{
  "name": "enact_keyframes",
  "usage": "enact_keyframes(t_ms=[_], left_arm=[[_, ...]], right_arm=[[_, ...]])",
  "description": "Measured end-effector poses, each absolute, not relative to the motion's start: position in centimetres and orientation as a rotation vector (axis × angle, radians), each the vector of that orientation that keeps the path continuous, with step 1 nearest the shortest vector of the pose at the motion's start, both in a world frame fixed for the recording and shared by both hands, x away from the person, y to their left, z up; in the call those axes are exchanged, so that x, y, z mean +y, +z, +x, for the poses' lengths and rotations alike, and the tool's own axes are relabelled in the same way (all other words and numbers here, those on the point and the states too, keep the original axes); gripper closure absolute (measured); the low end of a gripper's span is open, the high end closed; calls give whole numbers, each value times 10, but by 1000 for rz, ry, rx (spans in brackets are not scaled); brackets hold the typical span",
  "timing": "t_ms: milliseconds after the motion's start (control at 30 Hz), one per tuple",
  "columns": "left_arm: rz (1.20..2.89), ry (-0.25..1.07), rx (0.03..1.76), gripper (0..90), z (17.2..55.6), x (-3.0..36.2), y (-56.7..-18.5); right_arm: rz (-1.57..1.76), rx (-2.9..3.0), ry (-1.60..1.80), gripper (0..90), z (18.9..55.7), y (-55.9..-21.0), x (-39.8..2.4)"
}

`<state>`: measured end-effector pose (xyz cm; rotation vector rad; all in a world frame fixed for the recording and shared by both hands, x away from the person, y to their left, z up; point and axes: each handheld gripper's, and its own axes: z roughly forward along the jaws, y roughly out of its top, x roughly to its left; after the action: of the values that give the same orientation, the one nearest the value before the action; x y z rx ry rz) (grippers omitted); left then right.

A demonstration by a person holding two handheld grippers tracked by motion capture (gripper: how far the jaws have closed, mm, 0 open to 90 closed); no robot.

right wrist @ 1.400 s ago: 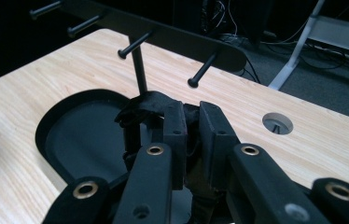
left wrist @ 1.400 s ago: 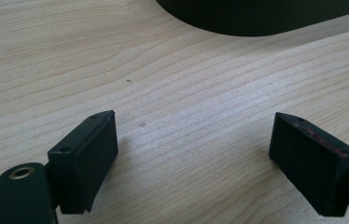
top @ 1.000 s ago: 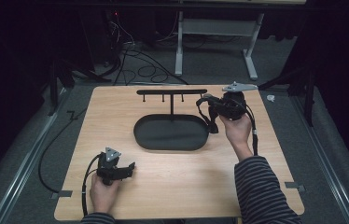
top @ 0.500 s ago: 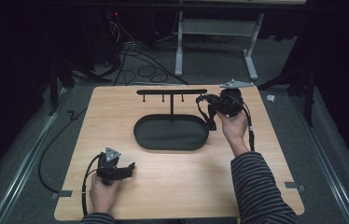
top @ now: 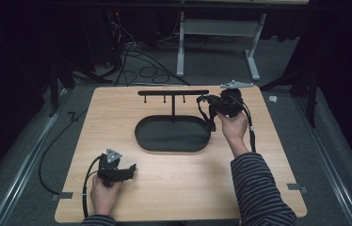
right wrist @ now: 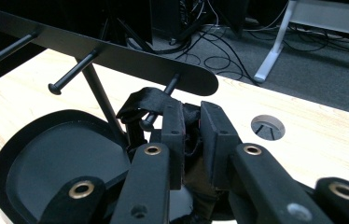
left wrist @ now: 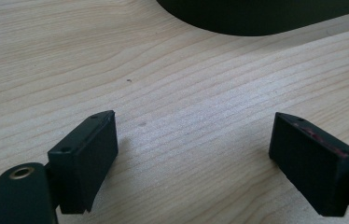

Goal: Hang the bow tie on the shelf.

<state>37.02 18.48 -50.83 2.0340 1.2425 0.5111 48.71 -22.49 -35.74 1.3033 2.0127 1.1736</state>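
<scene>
At the rack's [top: 173,92] right end, the right gripper [right wrist: 192,128] pinches a black strap [right wrist: 145,99] looped over a peg, while the left gripper [left wrist: 193,154] (jaws spread) rests well in front of the rack.

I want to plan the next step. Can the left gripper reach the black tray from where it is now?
Probably yes. The left gripper sits open on the bare table, and nothing lies between it and the near rim of the black tray.

Matt black metal rack [right wrist: 116,58], woven strap [right wrist: 144,100] (cloth), wood table [top: 174,188]
</scene>
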Motion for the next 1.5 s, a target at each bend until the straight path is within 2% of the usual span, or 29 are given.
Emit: enact_keyframes(t_ms=[133, 300, 500, 533, 1000, 1500], left_arm=[[2034, 511, 1242, 159, 370, 185, -508], [2034, 511, 1243, 159, 370, 185, -508], [2034, 511, 1243, 159, 370, 185, -508], [2033, 511, 1243, 159, 370, 185, -508], [2033, 511, 1242, 160, 370, 185, -508], [2034, 511, 1242, 159, 370, 185, -508]], right_arm=[[1307, 2023, 1166, 795, 488, -359, -225], [1311, 2021, 1174, 707, 487, -360, -225], [1303, 2011, 1181, 661, 482, -359, -228], [1298, 2012, 1194, 622, 480, -358, -230], [1297, 2014, 1219, 535, 464, -359, -247], [1305, 1993, 1242, 508, 448, -357, -264]])
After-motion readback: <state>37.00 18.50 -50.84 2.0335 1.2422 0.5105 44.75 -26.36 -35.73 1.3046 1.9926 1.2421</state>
